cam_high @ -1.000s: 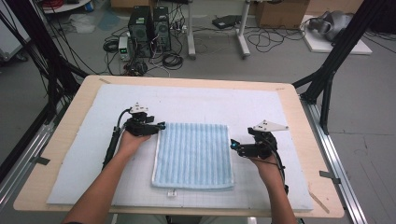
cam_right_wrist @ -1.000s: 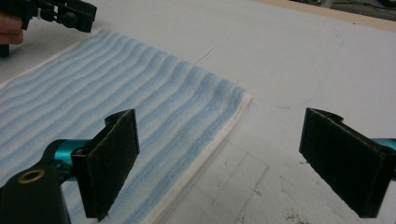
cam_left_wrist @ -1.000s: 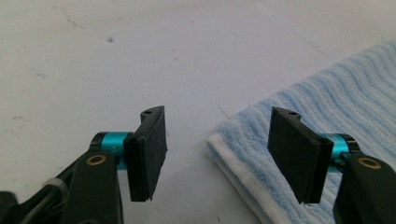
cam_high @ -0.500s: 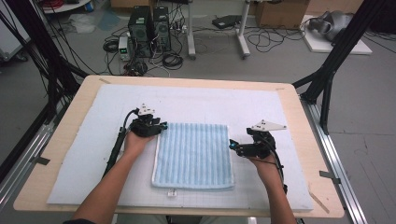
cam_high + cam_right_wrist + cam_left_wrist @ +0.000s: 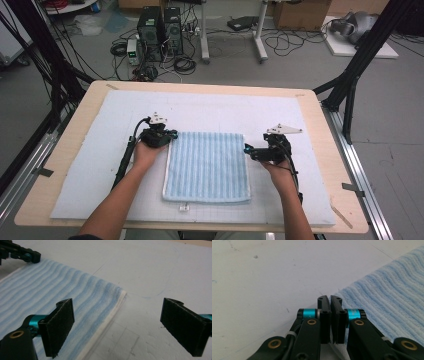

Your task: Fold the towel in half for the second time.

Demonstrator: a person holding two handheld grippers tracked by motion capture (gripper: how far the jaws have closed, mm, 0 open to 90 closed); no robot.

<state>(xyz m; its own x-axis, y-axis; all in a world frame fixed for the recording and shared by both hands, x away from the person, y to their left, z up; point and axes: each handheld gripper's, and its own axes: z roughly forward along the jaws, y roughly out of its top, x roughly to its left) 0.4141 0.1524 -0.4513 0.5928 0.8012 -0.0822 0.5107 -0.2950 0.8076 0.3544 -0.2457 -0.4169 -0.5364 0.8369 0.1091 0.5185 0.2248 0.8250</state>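
Both grippers sat at the towel (image 5: 207, 165)'s far corners, left (image 5: 171, 136) just closed, seemingly pinching cloth, right (image 5: 247, 149) wide; it should close squarely on its corner.

I count one light-blue striped terry towel (image 5: 207, 164), one white foam mat (image 5: 210, 112), and my two black two-jaw grippers: left gripper (image 5: 171, 135), right gripper (image 5: 247, 149).

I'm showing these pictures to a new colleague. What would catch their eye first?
The blue striped towel, flat in the middle of the white mat. Then the tongs on either side: the left tongs have just closed at its far left corner, and the right tongs stand wide open at its far right corner.
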